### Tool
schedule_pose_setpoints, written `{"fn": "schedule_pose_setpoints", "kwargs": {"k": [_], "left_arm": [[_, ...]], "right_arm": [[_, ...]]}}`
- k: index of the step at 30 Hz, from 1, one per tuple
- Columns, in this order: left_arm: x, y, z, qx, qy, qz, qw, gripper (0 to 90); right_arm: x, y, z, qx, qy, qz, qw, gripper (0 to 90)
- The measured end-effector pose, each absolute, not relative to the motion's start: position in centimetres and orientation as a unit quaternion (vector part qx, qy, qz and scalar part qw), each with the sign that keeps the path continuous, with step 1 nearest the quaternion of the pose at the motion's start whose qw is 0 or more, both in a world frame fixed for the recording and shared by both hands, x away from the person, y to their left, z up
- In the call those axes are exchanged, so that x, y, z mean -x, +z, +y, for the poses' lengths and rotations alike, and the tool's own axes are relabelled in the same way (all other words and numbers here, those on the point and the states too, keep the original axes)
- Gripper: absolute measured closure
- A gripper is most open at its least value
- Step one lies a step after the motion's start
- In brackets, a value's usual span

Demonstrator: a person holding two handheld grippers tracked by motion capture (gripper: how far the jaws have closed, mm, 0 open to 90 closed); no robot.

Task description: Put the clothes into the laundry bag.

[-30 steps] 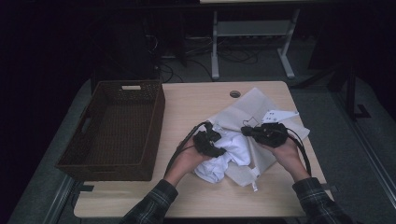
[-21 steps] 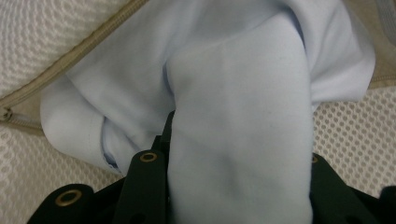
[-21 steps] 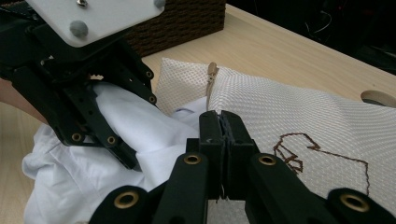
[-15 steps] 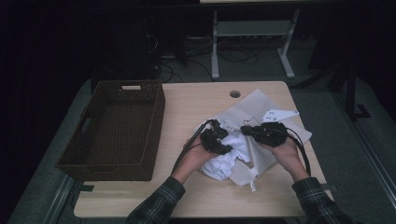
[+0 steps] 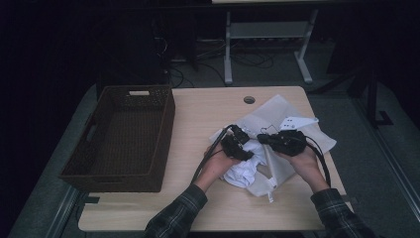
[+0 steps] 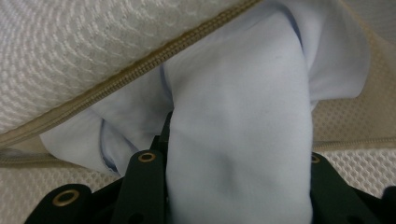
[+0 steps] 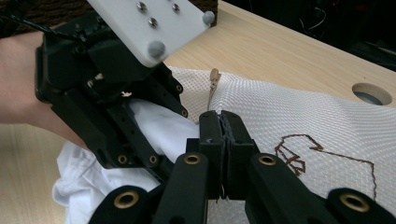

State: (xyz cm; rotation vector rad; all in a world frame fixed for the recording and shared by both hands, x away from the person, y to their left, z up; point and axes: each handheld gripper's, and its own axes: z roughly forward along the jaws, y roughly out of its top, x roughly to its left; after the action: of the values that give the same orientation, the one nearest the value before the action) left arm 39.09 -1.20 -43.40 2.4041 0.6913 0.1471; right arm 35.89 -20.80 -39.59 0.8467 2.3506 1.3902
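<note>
Stuffing crumpled white cloth garment (image 5: 243,171) at table's near right into white mesh zip laundry bag (image 5: 277,116). Left gripper (image 5: 238,145) clamped on garment; right gripper (image 5: 263,139) pinched together on bag's zipper edge. Hold mouth taut, push deep. Brown wicker basket (image 5: 126,136) far left.

Plaid sleeves (image 5: 174,213), black gripper (image 7: 222,128), brass rivets.

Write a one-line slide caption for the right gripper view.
Right gripper pinches the mesh laundry bag's edge shut while the left gripper pushes a white garment toward the opening.
</note>
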Motion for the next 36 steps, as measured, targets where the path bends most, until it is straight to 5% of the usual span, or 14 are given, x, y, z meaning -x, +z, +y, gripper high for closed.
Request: {"fn": "schedule_pose_setpoints", "kwargs": {"k": [15, 36], "left_arm": [[-39.0, -43.8, -0.7, -0.898, 0.053, 0.267, 0.345, 39.0], [-35.5, -39.4, 2.8, -0.893, 0.065, 0.246, 0.371, 26.4]], "right_arm": [[-36.1, -40.0, -21.2, -0.299, 0.478, 0.814, 0.14, 87.5], [-36.2, -40.1, -21.3, -0.3, 0.474, 0.816, 0.141, 87.2]]}}
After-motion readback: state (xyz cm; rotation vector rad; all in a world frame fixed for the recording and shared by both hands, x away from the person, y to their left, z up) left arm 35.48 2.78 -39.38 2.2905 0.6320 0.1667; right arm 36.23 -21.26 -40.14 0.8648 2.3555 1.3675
